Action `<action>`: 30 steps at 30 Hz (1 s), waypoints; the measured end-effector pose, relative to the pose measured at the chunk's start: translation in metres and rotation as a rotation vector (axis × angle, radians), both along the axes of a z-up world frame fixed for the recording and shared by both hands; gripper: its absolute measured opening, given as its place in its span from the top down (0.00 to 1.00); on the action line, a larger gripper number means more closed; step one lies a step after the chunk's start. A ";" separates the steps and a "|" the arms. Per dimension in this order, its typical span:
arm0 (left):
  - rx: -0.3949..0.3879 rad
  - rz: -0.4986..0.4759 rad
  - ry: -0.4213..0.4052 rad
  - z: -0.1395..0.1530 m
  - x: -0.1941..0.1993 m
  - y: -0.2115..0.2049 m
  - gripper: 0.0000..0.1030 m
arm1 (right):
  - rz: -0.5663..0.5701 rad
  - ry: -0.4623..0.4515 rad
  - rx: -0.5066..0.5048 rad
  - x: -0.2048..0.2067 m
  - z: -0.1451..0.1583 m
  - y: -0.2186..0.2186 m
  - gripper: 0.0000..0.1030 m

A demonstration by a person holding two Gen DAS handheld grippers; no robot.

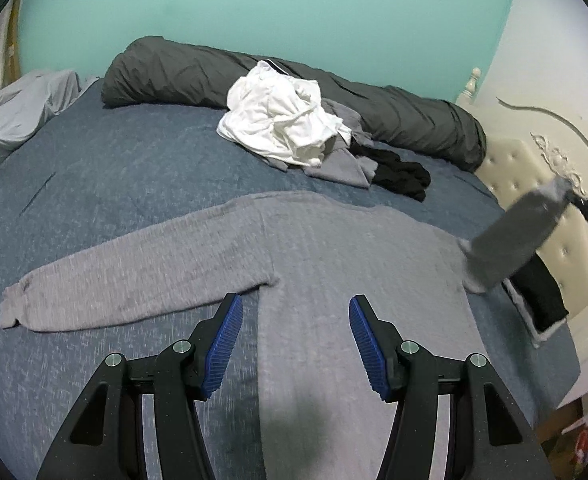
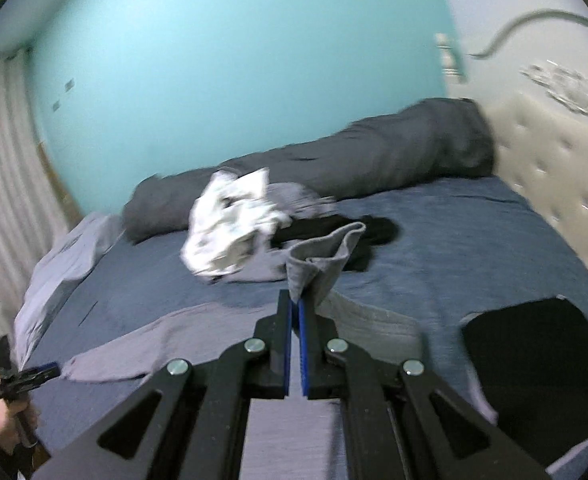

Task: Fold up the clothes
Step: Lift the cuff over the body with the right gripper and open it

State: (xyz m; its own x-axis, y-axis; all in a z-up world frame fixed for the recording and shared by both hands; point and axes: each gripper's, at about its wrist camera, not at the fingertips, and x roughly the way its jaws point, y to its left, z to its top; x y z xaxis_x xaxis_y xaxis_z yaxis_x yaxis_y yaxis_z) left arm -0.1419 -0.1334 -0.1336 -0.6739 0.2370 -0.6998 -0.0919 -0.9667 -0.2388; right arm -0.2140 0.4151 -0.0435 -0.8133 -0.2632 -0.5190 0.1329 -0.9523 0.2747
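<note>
The right wrist view is blurred by motion, so the heap of clothes [image 2: 234, 228] near the far edge of the bed [image 2: 474, 248] reads only as white and dark patches; the left wrist view shows the same heap [image 1: 282, 128] sharply as white, grey and black garments lying against a rolled dark duvet [image 1: 182, 68]. The grey sweater [image 1: 314, 248] lies flat across the near half of the bed [image 1: 114, 160], one sleeve [image 1: 114, 284] stretched toward the left edge; its lower part is cut off by the frame bottom. The left gripper [image 1: 296, 344] hangs above the sweater body with its jaws apart and nothing between them. The right gripper [image 2: 295, 312] is clamped together on the cuff of the other sleeve [image 2: 326, 256], lifted clear of the bed. In the left view that raised sleeve [image 1: 514, 232] appears smeared at the right edge, and the gripper holding it is mostly cut off. A black folded item [image 2: 534, 360] lies at the right edge of the bed, partly hidden behind the raised sleeve in the left view. The padded headboard [image 1: 534, 184] stands beyond it
</note>
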 end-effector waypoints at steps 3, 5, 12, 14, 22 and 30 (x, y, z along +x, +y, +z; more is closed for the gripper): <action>0.001 -0.015 0.001 0.000 0.011 -0.002 0.41 | 0.090 -0.007 0.000 0.003 0.001 -0.051 0.97; 0.012 -0.016 0.003 0.000 0.017 -0.005 0.41 | 0.147 -0.016 -0.001 0.005 -0.001 -0.085 0.97; 0.022 -0.029 0.000 -0.006 0.037 -0.013 0.41 | 0.314 -0.108 -0.005 0.016 -0.055 -0.201 0.97; 0.019 -0.036 -0.005 -0.008 0.043 -0.016 0.41 | 0.340 -0.142 -0.023 0.019 -0.076 -0.223 0.97; 0.033 -0.039 -0.030 -0.023 0.056 -0.022 0.41 | 0.395 -0.238 -0.009 0.040 -0.138 -0.282 0.97; 0.075 -0.056 -0.074 -0.051 0.056 -0.010 0.41 | 0.404 -0.281 -0.042 0.048 -0.164 -0.294 0.97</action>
State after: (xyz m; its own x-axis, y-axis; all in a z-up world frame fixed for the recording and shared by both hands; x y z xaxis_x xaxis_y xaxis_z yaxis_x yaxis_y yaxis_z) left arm -0.0862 -0.1431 -0.1844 -0.6055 0.3260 -0.7260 -0.1244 -0.9398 -0.3182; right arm -0.1664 0.1213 -0.2077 -0.4716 -0.5542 -0.6859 0.4043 -0.8272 0.3904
